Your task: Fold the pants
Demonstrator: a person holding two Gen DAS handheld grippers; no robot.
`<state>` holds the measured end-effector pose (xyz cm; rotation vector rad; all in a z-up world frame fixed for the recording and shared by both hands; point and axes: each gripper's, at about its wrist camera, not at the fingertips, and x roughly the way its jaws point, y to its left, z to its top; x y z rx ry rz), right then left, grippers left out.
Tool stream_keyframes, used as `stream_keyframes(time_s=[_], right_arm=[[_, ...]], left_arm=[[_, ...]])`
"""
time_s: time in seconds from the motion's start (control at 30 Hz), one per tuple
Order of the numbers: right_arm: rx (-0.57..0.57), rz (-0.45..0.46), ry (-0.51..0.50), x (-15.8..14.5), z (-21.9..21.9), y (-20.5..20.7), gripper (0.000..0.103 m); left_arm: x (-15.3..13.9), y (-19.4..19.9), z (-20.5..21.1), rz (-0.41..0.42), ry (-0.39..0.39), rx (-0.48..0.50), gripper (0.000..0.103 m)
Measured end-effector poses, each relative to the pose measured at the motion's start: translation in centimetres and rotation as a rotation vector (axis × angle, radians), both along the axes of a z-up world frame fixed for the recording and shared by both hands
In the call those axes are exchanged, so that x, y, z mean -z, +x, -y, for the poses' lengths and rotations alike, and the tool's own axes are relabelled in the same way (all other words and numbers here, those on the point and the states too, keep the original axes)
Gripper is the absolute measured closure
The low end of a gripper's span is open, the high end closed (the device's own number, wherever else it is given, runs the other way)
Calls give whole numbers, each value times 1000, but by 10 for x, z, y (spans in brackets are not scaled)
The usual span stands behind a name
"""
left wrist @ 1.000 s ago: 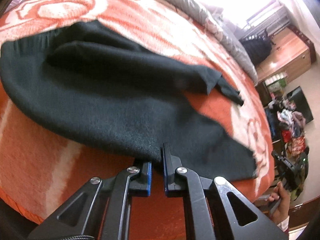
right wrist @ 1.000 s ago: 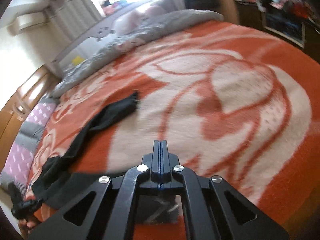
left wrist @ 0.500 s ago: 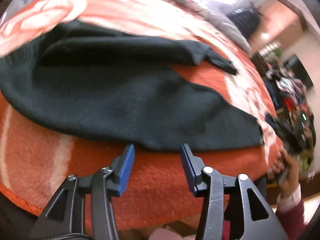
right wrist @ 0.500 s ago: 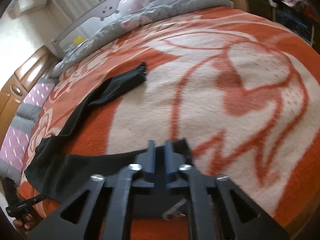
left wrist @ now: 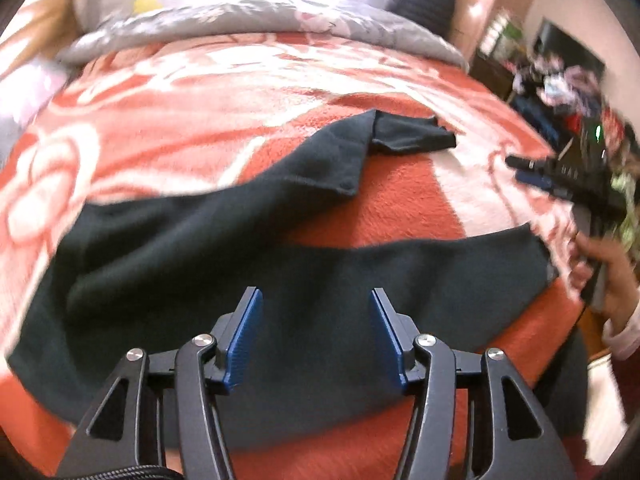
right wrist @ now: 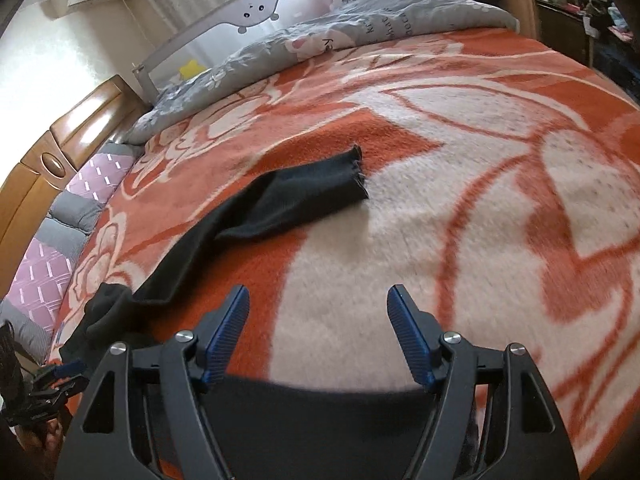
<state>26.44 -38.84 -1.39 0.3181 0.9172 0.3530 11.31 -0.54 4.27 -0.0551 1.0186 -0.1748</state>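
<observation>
Black pants [left wrist: 224, 232] lie spread on the orange and white blanket [left wrist: 200, 120], legs apart in a V. The far leg ends in a cuff [left wrist: 416, 136]; the near leg runs right toward the bed edge. My left gripper [left wrist: 316, 328] is open and empty above the near leg. In the right wrist view the far leg [right wrist: 304, 196] lies ahead and the near leg's end [right wrist: 320, 420] lies under my right gripper [right wrist: 318, 324], which is open and empty. The right gripper also shows in the left wrist view [left wrist: 560, 180], held by a hand.
A grey quilt [right wrist: 360, 40] and a grey bed rail [right wrist: 256, 8] line the far side. A wooden headboard [right wrist: 48, 160] and purple-grey cushions [right wrist: 44, 272] are at the left. Cluttered furniture [left wrist: 560, 80] stands past the bed's right side.
Both grippers opened and let go of the pants' near leg, which now lies flat on the blanket. Both have lifted back and the left view has swung toward the headboard side.
</observation>
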Motion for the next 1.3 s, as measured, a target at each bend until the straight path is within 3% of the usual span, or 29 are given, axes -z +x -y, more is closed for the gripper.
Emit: stream_keyframes(time_s=[0.07,0.6,0.67,0.73,0.8,0.87,0.9,0.93,1.3], right_arm=[[-9,-5,0,1,-3,13,31],[-42,-103,-8,33,-11,152,31],[-55,-122,-12,40,-14,166,31],[-74,-144,-27,48,-19,182,31],[-96,-160,-21,57,-25,195,32],[-109,-166,-11,63,-28,201,52],[-110,-174,-17,66,-29,204,73],[-105,-173,-18,66,-28,204,88],[-142,64,83,-9,16,145,93]], left_arm=[[5,21,6,-9,67,28,47],[60,118,63,-69,320,284,47],[68,127,64,-87,351,292,51],[72,132,62,-103,360,295,65],[75,137,59,-115,343,292,74],[74,139,55,-120,306,290,82],[73,139,53,-115,298,287,88],[71,138,51,-109,287,285,93],[9,116,8,-5,34,155,95]])
